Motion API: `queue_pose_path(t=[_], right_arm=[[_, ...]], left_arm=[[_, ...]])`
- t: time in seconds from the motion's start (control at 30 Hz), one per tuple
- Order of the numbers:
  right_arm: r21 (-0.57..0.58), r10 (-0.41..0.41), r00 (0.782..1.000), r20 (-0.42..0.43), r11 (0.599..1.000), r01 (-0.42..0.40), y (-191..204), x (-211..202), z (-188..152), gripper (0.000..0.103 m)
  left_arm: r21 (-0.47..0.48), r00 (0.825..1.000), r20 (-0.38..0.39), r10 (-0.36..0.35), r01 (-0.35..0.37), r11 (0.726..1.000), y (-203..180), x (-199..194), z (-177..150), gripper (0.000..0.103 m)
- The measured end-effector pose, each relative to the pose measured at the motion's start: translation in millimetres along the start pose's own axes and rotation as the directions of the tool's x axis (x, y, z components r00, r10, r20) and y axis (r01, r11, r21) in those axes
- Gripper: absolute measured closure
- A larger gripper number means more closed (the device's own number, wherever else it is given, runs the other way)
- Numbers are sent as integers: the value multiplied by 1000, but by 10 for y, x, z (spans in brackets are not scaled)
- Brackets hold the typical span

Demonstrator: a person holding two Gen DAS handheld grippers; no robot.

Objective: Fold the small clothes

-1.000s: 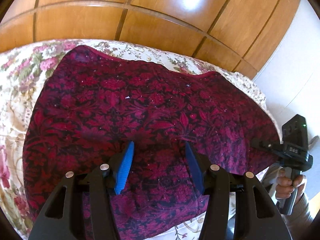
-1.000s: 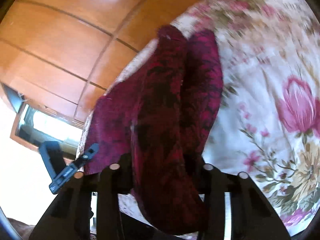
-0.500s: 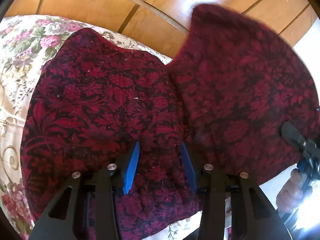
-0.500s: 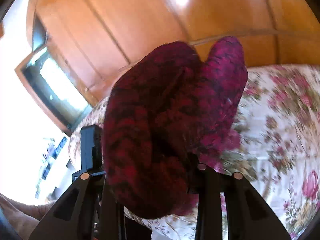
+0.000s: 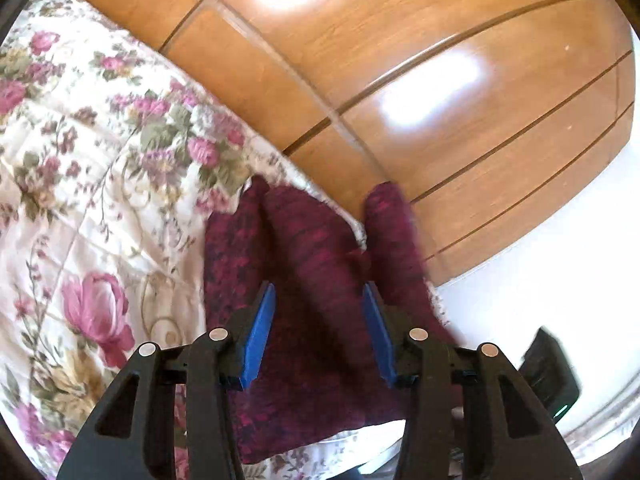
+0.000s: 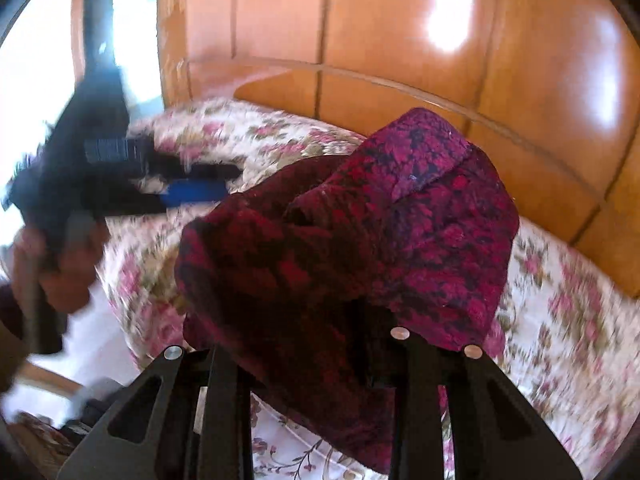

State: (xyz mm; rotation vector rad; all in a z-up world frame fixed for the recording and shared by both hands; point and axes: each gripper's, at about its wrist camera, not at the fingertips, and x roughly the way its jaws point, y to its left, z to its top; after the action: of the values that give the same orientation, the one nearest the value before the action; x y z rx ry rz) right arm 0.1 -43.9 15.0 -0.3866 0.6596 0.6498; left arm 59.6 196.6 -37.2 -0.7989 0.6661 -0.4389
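no readable writing anywhere; right tongs point(image 6: 308, 344) are buried in the bunched burgundy floral knit cloth point(image 6: 360, 240), clamped on it; left tongs point(image 5: 318, 320) sit part-open over cloth, grip unclear; quilted floral bedspread point(image 5: 80, 160) underneath, glossy wood headboard point(image 5: 400, 80) behind

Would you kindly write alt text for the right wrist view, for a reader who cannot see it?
A bunched dark red patterned garment fills the centre, draped over the right hand-held gripper and hiding its fingertips. Beneath lies a floral bedspread before a wooden headboard; at left a hand holds the blurred left hand-held gripper.
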Motion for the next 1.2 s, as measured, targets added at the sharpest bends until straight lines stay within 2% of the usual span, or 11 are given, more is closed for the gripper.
queue_pose_path(t=[0.17,0.37,0.4,0.47,0.57,0.63,0.7,0.83,0.93,1.07,1.2], right_arm=[[-169,-69,998,10,983,69,329,169,-94,76],[-257,-124,991,43,958,131,487,204,-197,76],[-257,-125,991,47,957,133,480,195,-207,76],[-253,-128,990,53,958,137,440,191,-218,76],[-221,-116,991,66,967,128,333,141,-230,72],[-188,-61,996,70,979,73,237,72,-229,59],[-128,66,996,64,990,-57,85,-55,-238,33],[56,326,942,82,942,-331,-368,-390,-289,28],[193,405,901,155,882,-430,-835,-603,-343,27],[271,274,954,125,915,-298,-1125,-478,-354,36],[253,236,971,48,937,-240,-1035,-75,-239,49]], left_arm=[[52,998,-55,-39,42,998,-180,152,138,47],[115,981,-194,-15,38,993,-362,580,168,47],[119,979,-205,-11,36,992,-376,629,169,49],[150,975,-220,22,12,989,-436,723,174,72],[210,974,-213,80,-34,977,-516,790,176,85],[233,973,-205,106,-57,971,-553,781,171,87],[251,973,-197,120,-68,966,-588,736,159,87],[264,972,-181,147,-96,960,-549,640,159,87],[267,971,-168,169,-120,956,-490,520,137,87],[235,969,-151,198,-159,959,-321,362,86,88],[203,963,-130,235,-206,957,-157,287,28,88]])
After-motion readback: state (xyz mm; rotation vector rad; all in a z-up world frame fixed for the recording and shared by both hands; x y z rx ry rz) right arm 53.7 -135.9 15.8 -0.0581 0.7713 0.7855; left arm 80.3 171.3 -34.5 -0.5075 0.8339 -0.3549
